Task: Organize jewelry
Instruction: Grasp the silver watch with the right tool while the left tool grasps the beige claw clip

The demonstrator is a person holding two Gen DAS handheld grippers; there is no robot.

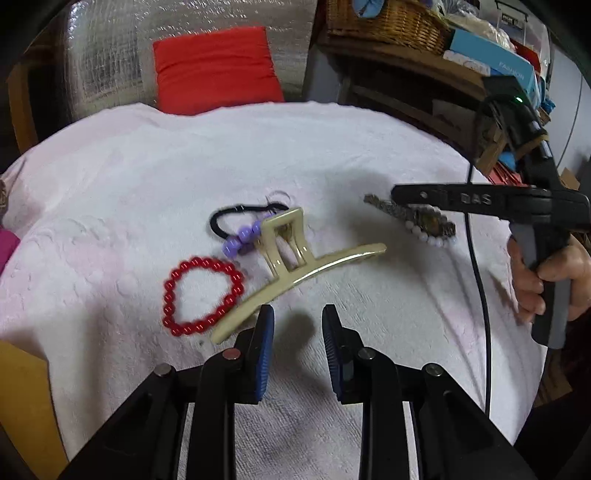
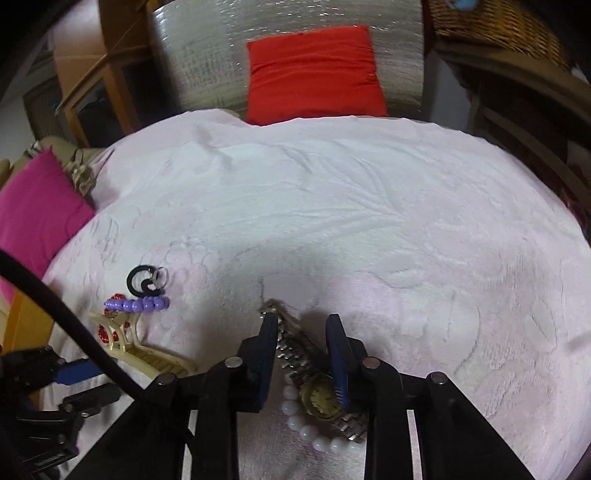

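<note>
I am looking at the jewelry lying in two groups on the white embossed cloth [image 2: 369, 206] covering the desk. The wristwatch [image 2: 321, 397] is lying with its metal band running up between the fingers of my right tongs [image 2: 304, 332], and a white bead bracelet [image 2: 303, 424] is curling just beside its dial. The right tongs are standing at a narrow gap around the band; the left pad is at the band's edge, but I cannot tell whether it is pressing, and the other pad is standing apart.

My left tongs [image 1: 298, 317] are also narrowed, holding nothing, hovering over bare cloth. Just beyond their left finger the cream hair claw [image 1: 295, 269] is lying slantwise, with the red bead bracelet [image 1: 203, 295] beside it and the black hair tie [image 1: 236, 216] with purple beads [image 1: 242, 236] at its far end.

The far half of the cloth is lying open, giving me plenty of room to move. At its far edge a red cushion [image 2: 314, 74] is leaning against a silvery sheet; a pink cushion [image 2: 33, 214] is sitting at the left edge. A wicker basket [image 1: 388, 26] is sitting on a shelf beyond the right edge; I cannot make out its contents.
</note>
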